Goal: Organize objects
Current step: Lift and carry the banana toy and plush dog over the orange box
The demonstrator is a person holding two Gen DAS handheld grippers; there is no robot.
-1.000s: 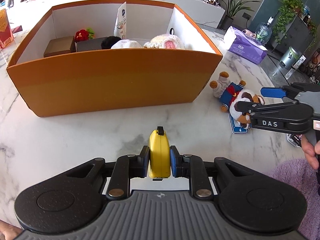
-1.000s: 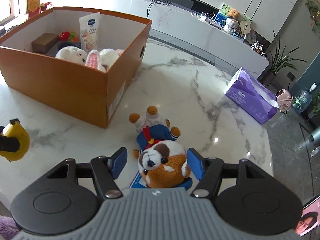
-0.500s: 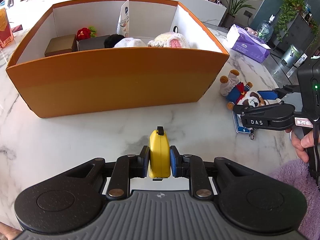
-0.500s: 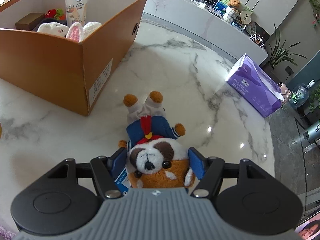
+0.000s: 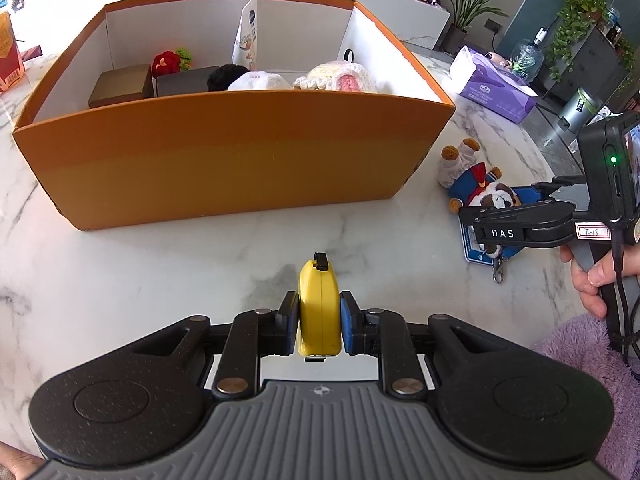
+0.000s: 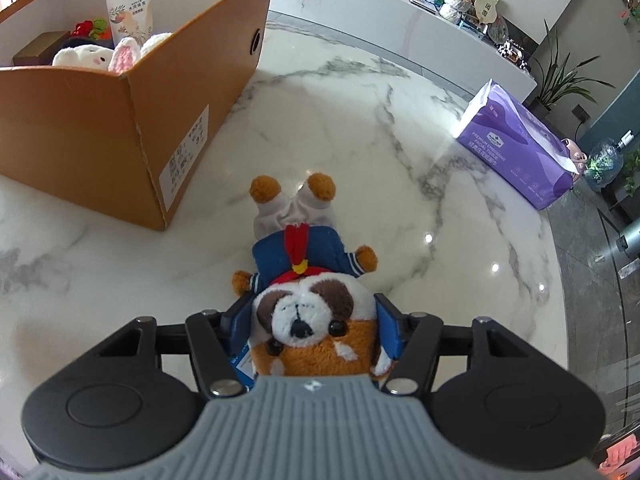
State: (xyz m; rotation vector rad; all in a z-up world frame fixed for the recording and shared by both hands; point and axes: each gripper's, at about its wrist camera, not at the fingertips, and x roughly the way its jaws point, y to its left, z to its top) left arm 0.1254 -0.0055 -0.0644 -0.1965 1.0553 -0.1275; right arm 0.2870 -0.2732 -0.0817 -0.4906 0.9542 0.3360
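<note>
My left gripper (image 5: 319, 320) is shut on a yellow tape measure (image 5: 319, 304) and holds it over the marble table in front of the orange box (image 5: 224, 152). My right gripper (image 6: 314, 320) has its blue pads pressed against the head of a plush dog (image 6: 308, 280) in a blue sailor suit, which lies on its back on the table right of the box. The dog (image 5: 476, 188) and right gripper (image 5: 520, 220) also show in the left wrist view. The box (image 6: 120, 120) holds small boxes, a red flower, a lotion tube and crocheted toys.
A purple tissue pack (image 6: 516, 144) lies at the table's far right edge; it also shows in the left wrist view (image 5: 496, 88). A blue card with a key clip (image 5: 480, 246) lies under the dog. A red carton (image 5: 8, 60) stands at the far left.
My right gripper has moved forward around the plush dog's head and its fingers have closed onto it. My left gripper has crept slightly toward the box, still gripping the tape measure.
</note>
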